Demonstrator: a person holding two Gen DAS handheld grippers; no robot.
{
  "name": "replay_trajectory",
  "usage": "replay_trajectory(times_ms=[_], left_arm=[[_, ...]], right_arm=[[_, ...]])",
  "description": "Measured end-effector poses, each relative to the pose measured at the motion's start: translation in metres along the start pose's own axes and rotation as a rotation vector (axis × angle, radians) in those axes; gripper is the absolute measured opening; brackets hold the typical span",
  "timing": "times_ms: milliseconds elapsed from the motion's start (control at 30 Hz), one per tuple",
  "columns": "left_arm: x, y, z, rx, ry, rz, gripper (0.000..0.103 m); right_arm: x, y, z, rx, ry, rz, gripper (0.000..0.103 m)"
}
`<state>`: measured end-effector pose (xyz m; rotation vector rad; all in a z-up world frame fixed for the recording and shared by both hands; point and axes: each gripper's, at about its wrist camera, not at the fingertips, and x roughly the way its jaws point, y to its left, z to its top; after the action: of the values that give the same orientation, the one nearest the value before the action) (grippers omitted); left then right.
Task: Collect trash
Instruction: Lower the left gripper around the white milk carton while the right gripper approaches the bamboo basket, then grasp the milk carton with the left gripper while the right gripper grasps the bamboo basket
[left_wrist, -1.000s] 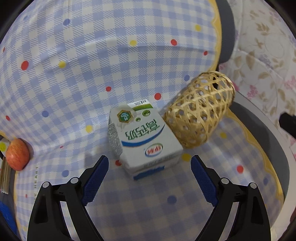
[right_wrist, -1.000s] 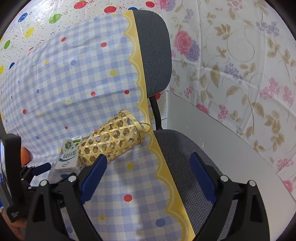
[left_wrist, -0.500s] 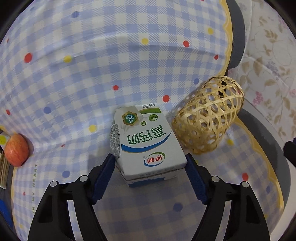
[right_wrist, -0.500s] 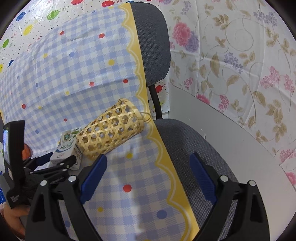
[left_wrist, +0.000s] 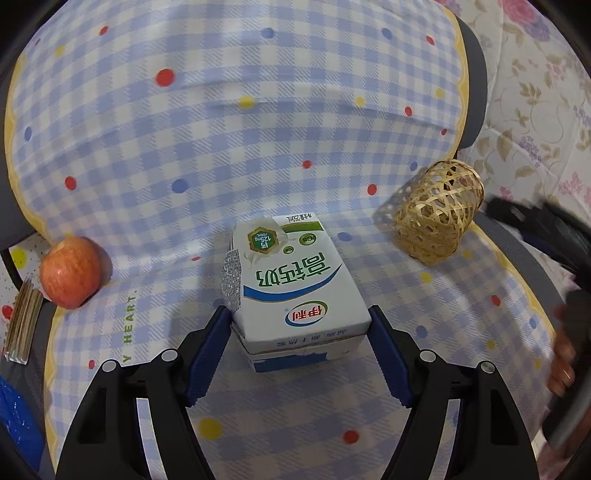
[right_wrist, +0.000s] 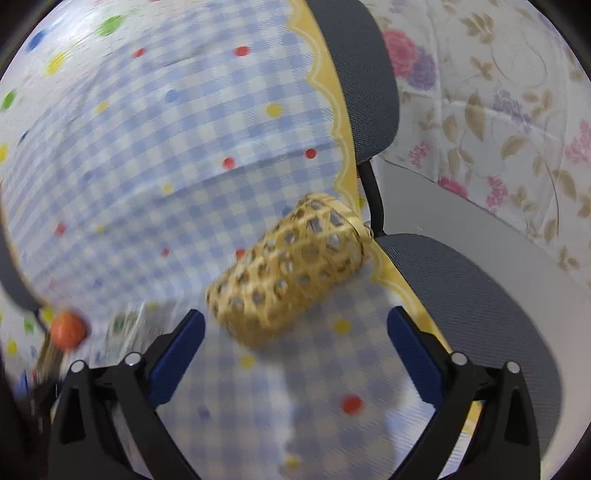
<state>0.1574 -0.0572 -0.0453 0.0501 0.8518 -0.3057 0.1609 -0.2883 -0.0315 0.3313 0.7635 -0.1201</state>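
Observation:
A white, green and blue milk carton (left_wrist: 291, 291) sits between the blue pads of my left gripper (left_wrist: 301, 332), which is shut on its near end and holds it over the checked cloth. A woven bamboo basket (left_wrist: 437, 212) lies on its side to the right of the carton. In the right wrist view the basket (right_wrist: 288, 269) lies just ahead of my right gripper (right_wrist: 295, 332), which is open and empty. The carton shows there only as a blur at the lower left (right_wrist: 125, 325).
A red apple (left_wrist: 70, 271) lies at the cloth's left edge, also in the right wrist view (right_wrist: 68, 328). A bundle of wooden sticks (left_wrist: 22, 323) lies beside it. The checked cloth (left_wrist: 221, 129) covers a grey office chair (right_wrist: 480, 314). A floral sheet (right_wrist: 498, 92) hangs at the right.
My left gripper has closed on the milk carton and pulled back from the basket with it. My right gripper has moved toward the basket, which now looks larger.

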Motion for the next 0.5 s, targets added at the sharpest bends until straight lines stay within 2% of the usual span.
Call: replay_trajectory(times_ms=[233, 367, 400, 467, 500], left_arm=[[-0.004, 0.011, -0.002, -0.021, -0.013, -0.028, 0.074], [-0.005, 0.017, -0.004, -0.033, -0.009, -0.036, 0.074], [-0.007, 0.017, -0.006, -0.034, -0.009, -0.037, 0.074], [-0.009, 0.015, -0.008, -0.033, -0.008, -0.041, 0.074], [-0.011, 0.014, -0.01, -0.035, -0.008, -0.043, 0.073]], right_arm=[[0.055, 0.012, 0.017, 0.154, 0.066, -0.126, 0.097], [0.067, 0.011, 0.015, 0.198, 0.106, -0.093, 0.097], [0.069, 0.012, 0.015, 0.185, 0.134, -0.057, 0.096], [0.072, 0.016, 0.013, 0.146, 0.188, 0.038, 0.082], [0.067, 0.018, 0.012, 0.121, 0.199, 0.055, 0.078]])
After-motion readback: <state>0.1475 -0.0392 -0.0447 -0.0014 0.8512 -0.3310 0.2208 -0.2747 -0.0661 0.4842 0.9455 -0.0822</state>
